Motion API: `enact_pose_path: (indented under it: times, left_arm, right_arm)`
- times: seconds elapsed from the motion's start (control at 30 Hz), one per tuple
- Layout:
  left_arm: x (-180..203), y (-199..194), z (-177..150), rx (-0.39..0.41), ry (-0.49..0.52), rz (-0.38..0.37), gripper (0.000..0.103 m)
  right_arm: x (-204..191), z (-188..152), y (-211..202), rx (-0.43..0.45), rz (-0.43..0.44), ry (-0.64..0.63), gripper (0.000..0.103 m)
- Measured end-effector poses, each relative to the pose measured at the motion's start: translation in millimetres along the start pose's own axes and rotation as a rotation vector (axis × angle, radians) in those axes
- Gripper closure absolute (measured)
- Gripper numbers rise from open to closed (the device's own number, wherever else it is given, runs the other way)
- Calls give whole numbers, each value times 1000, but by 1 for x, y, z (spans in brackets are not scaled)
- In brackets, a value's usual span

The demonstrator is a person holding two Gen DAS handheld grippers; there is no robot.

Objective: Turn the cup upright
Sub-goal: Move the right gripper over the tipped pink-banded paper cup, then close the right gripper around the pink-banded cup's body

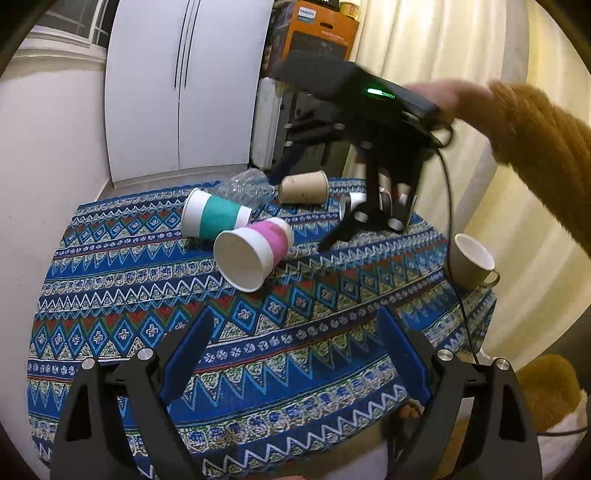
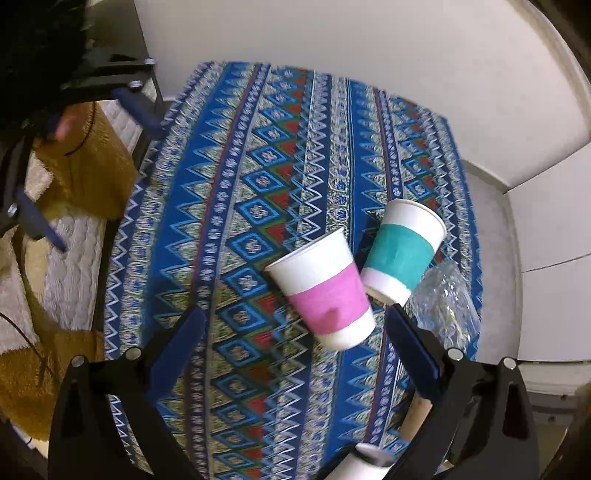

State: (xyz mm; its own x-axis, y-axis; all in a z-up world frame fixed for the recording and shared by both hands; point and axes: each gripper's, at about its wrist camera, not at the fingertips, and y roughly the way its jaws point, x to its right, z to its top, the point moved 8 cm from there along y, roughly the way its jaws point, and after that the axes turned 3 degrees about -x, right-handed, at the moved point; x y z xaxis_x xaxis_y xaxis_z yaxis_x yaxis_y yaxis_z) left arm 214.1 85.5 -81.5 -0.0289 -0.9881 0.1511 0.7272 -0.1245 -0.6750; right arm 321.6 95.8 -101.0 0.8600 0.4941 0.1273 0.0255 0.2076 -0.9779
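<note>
Your table [image 1: 122, 291], draped in a blue zigzag-patterned cloth, fills the lower part of both wrist views. Behind its far edge in the left wrist view stand a white cabinet [image 1: 184, 88] and an orange cardboard box [image 1: 321, 29]; a pale curtain [image 1: 461, 44] hangs to the right.

Your right gripper [image 1: 364, 218] appears in the left wrist view, held high over the far right of the table by your right hand [image 1: 443, 98] in a mustard sleeve. Motion blur hides its tips there, but its own camera shows the two blue fingers [image 2: 177, 350] spread wide apart with nothing between them. Your left gripper [image 1: 295, 347] hovers over the near edge of the cloth, its fingers likewise parted and empty.

The task cups lie on their sides near the middle of the far half of the table. The pink-banded cup [image 1: 255, 251] points its open mouth toward your left wrist camera. The teal-banded cup [image 1: 214, 219] lies just behind it, and the two touch or nearly touch near their bases. In the right wrist view the pink-banded cup sits between the spread fingers and beyond their tips.

A brown paper cup [image 1: 304, 187] lies on its side farther back. A crumpled clear plastic bottle [image 1: 247, 186] rests between it and the teal-banded cup. A beige mug [image 1: 472, 260] stands tilted at the table's right edge.
</note>
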Motion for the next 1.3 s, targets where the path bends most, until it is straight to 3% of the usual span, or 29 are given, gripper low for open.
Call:
enact_pose_path:
  times: [0.17, 0.23, 0.37, 0.7, 1.0, 1.3]
  left_arm:
    - [-1, 2, -11, -29, 43, 22, 15]
    - [-1, 3, -13, -41, 38, -2, 16]
    - [5, 6, -12, -43, 58, -16, 16]
    - [8, 15, -14, -61, 94, -11, 15]
    - [11, 15, -15, -63, 116, -25, 15]
    - [10, 15, -14, -59, 123, -20, 15]
  right_arm:
    - [3, 3, 30, -116, 64, -97, 12]
    - [0, 3, 37, -152, 75, -133, 15]
    - [2, 0, 48, -180, 68, -190, 17]
    - [13, 0, 64, -207, 85, -258, 26]
    - [18, 3, 104, -230, 111, -259, 37]
    - [15, 15, 116, -205, 118, -208, 39]
